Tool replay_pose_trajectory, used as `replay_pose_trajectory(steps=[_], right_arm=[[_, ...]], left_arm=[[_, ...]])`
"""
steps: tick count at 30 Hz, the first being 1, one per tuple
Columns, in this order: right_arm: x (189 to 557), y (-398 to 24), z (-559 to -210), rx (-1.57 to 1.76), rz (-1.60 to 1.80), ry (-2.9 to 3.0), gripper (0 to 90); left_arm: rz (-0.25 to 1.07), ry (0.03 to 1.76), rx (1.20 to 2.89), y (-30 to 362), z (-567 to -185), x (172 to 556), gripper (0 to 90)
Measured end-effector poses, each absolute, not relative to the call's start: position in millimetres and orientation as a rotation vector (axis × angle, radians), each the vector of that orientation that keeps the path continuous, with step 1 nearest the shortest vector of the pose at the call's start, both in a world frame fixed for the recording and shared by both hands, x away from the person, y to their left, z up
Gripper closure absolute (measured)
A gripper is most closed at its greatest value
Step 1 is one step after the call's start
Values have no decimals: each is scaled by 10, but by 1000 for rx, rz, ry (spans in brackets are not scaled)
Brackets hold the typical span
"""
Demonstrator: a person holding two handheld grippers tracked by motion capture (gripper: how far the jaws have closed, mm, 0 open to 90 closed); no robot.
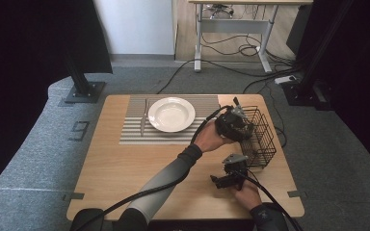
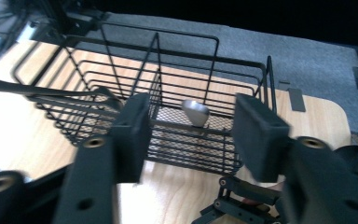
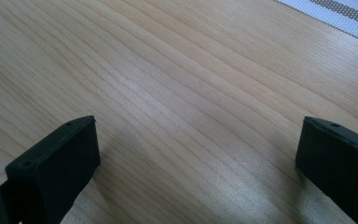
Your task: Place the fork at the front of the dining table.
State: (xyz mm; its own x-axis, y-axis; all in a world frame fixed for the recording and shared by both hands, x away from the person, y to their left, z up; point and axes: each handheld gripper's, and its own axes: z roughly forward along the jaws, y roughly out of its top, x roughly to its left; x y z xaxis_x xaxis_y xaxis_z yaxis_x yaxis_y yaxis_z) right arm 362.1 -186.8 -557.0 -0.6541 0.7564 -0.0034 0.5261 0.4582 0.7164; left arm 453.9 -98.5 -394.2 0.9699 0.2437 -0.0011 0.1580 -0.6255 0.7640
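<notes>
The left gripper point(image 2: 189, 135) hovers at the wire basket point(image 1: 260, 137), jaws apart around a spoon handle point(image 2: 196, 112), not touching; the right gripper point(image 3: 196, 158) gapes wide over bare table point(image 3: 168, 84).

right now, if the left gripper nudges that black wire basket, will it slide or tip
The black wire basket probably slides: open thin wire looks light, and the smooth pale wooden table gives little grip. A high push on its tall walls might tip it. The grey metal utensil handle inside would likely rattle.
</notes>
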Motion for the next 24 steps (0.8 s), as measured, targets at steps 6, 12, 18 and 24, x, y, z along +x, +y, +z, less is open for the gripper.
replay_pose_trajectory(steps=[6, 12, 18, 24], right_arm=[[3623, -1870, -5571, 1088, 1004, 2391, 0], [3622, -1869, -5570, 1090, 1005, 2391, 0], [3621, -1868, -5570, 1093, 1007, 2391, 0], [3617, -1863, -5567, 1105, 1008, 2391, 0]], left_arm=[[95, 293, 2273, -1044, -3990, 4551, 720], [54, 305, 2266, -1037, -3976, 4538, 787], [54, 296, 2236, -1003, -3886, 4520, 799], [70, 283, 2206, -926, -3714, 4498, 811]])
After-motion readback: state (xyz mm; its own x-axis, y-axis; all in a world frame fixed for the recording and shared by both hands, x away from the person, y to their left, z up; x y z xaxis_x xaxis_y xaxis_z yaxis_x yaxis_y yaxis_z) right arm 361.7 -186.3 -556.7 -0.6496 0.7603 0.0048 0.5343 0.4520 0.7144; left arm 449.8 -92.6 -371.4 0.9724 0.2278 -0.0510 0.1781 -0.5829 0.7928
